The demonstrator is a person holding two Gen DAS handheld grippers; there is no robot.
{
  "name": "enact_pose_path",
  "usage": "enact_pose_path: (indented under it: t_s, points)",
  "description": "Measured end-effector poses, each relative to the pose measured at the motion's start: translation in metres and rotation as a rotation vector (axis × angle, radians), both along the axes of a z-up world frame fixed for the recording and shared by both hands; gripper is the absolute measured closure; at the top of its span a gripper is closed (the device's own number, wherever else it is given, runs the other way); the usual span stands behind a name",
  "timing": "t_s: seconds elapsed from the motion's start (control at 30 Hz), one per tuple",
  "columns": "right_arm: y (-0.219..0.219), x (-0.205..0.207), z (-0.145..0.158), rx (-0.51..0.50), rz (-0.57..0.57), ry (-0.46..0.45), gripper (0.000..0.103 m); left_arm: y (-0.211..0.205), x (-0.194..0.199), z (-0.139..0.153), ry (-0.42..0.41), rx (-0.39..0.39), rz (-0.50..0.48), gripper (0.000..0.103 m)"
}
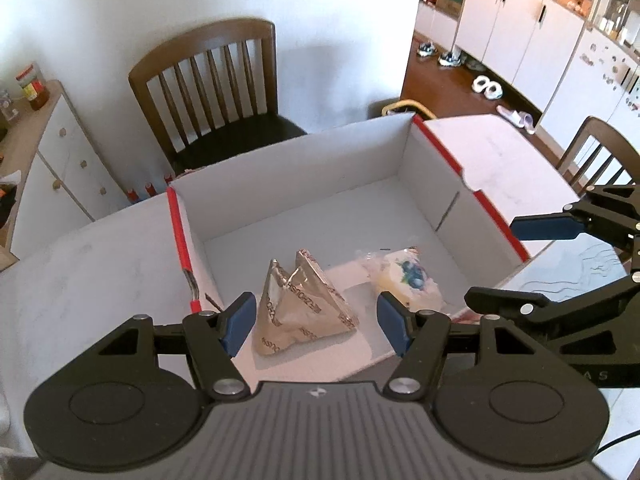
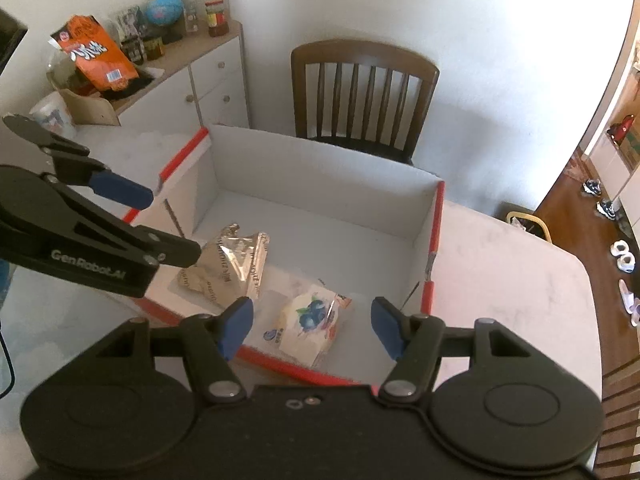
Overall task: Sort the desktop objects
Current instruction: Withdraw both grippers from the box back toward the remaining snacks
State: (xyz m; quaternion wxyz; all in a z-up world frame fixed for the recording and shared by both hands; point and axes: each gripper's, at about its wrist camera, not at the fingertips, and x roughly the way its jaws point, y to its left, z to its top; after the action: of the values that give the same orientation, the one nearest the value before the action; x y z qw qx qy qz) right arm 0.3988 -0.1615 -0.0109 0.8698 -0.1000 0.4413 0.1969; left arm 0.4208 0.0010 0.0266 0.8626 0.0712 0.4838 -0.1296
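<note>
The silver foil packet (image 1: 304, 308) and the blueberry-printed snack pack (image 2: 310, 324) lie side by side on the floor of the red-edged white box (image 1: 416, 152) on the counter (image 2: 500, 256). My left hand-held gripper (image 1: 318, 326) and right hand-held gripper (image 2: 312, 326) hang above them, jaws apart and empty, so this drop looks finished; next I need another loose item. The left one reads "GenRobot.AI".

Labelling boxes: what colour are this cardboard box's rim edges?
Red rim edges on the white cardboard box; right wrist view.

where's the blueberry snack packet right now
The blueberry packet lies on the floor of the red-edged white box, near its front wall, just right of the silver foil packet.
</note>
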Motion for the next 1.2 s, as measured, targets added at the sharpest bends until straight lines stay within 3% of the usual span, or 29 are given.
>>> enact_pose_path:
  t_s: [0.63,0.97,1.2]
  points:
    - [-0.021,-0.075,0.036,0.093,0.004,-0.078,0.034,-0.001,-0.109,0.043,-0.148,-0.073,-0.023,0.031]
    - [-0.025,-0.116,0.045,0.144,0.023,-0.102,0.029,0.011,-0.164,0.047,-0.15,-0.139,0.002,0.031]
    - [-0.024,-0.15,0.032,0.119,0.054,-0.139,0.026,0.018,-0.2,0.033,-0.165,-0.149,0.019,0.031]
